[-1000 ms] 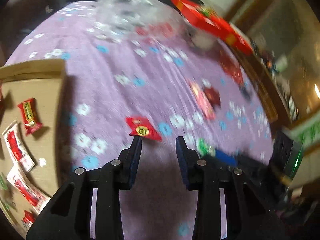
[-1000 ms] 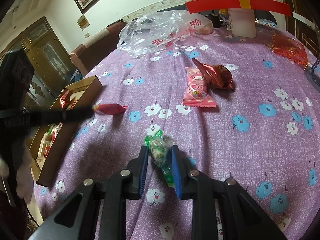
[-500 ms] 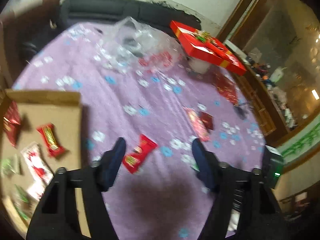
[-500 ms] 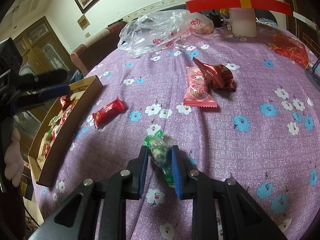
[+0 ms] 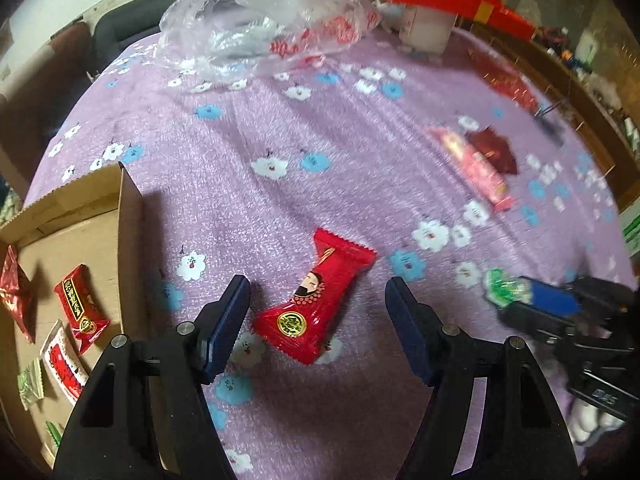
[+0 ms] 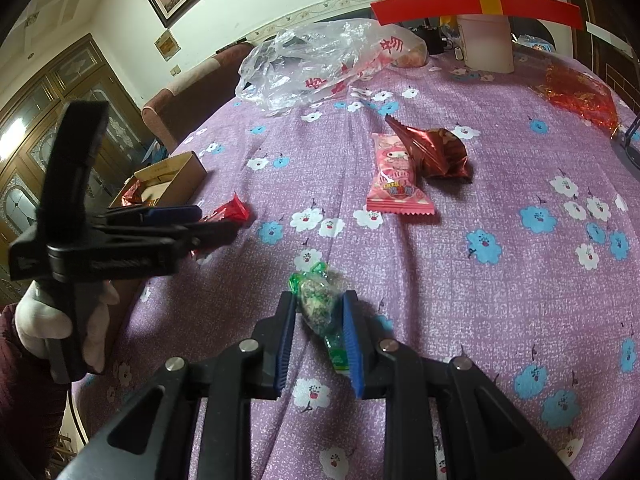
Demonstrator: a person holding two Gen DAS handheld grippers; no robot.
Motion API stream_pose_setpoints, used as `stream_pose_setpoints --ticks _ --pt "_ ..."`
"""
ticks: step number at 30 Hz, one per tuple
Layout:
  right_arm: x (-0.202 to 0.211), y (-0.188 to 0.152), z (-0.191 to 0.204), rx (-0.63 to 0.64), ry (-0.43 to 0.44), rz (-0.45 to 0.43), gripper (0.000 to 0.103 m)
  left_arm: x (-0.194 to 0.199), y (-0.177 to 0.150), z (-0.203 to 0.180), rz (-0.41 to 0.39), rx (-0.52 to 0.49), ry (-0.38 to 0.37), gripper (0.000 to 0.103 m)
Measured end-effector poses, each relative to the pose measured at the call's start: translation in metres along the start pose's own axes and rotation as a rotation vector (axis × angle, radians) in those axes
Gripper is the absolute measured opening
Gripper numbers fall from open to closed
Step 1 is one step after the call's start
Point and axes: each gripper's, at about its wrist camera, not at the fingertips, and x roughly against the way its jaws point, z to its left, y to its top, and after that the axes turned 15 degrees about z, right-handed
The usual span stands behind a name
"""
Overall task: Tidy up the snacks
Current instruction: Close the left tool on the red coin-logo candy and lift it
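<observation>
The left claw [image 5: 318,308] stands wide open astride the red candy [image 5: 314,300], which lies loose on the desk [image 5: 320,152]. The right claw [image 6: 320,320] pinches the green sweet [image 6: 318,300]. Next, I judge, left must close on the candy and carry it to the cardboard box [image 5: 80,248] at nine o'clock.

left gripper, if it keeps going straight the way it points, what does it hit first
Most likely the red candy packet, lying on the purple tablecloth between the left gripper's open jaws; depth is hard to judge.
</observation>
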Motion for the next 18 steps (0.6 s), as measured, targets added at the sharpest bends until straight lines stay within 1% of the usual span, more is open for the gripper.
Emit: stream_pose_setpoints --ticks 2,3,4,6,8,11,14,16,18 --pt "0.0 0.0 0.0 0.001 -0.001 0.0 0.027 -0.005 0.002 -0.005 0.013 -0.009 0.035 0.07" --pt "0.0 0.0 0.001 0.002 -0.003 0.0 0.027 -0.005 0.001 -0.007 0.004 -0.017 0.043 0.066" --pt "0.0 0.0 0.001 0.005 -0.006 -0.001 0.027 -0.004 0.0 -0.009 -0.004 -0.029 0.031 0.06" --pt "-0.001 -0.001 0.004 0.019 -0.011 -0.001 0.027 -0.002 -0.002 -0.014 -0.018 -0.048 0.019 0.031" --pt "0.0 -0.001 0.009 0.044 -0.016 -0.005 0.026 -0.001 -0.004 -0.017 -0.023 -0.053 0.008 0.021" --pt "0.0 -0.002 0.012 0.072 -0.011 -0.015 0.026 0.002 -0.01 -0.017 -0.036 -0.042 -0.017 0.021" --pt "0.001 -0.001 0.007 0.051 0.008 -0.021 0.026 0.011 -0.02 -0.011 -0.06 -0.005 -0.054 0.02" --pt "0.002 -0.001 0.002 0.026 0.016 -0.027 0.026 0.023 -0.031 -0.004 -0.09 0.025 -0.092 0.019" --pt "0.003 -0.001 -0.001 0.007 0.014 -0.037 0.026 0.041 -0.046 0.002 -0.127 0.042 -0.11 0.018"
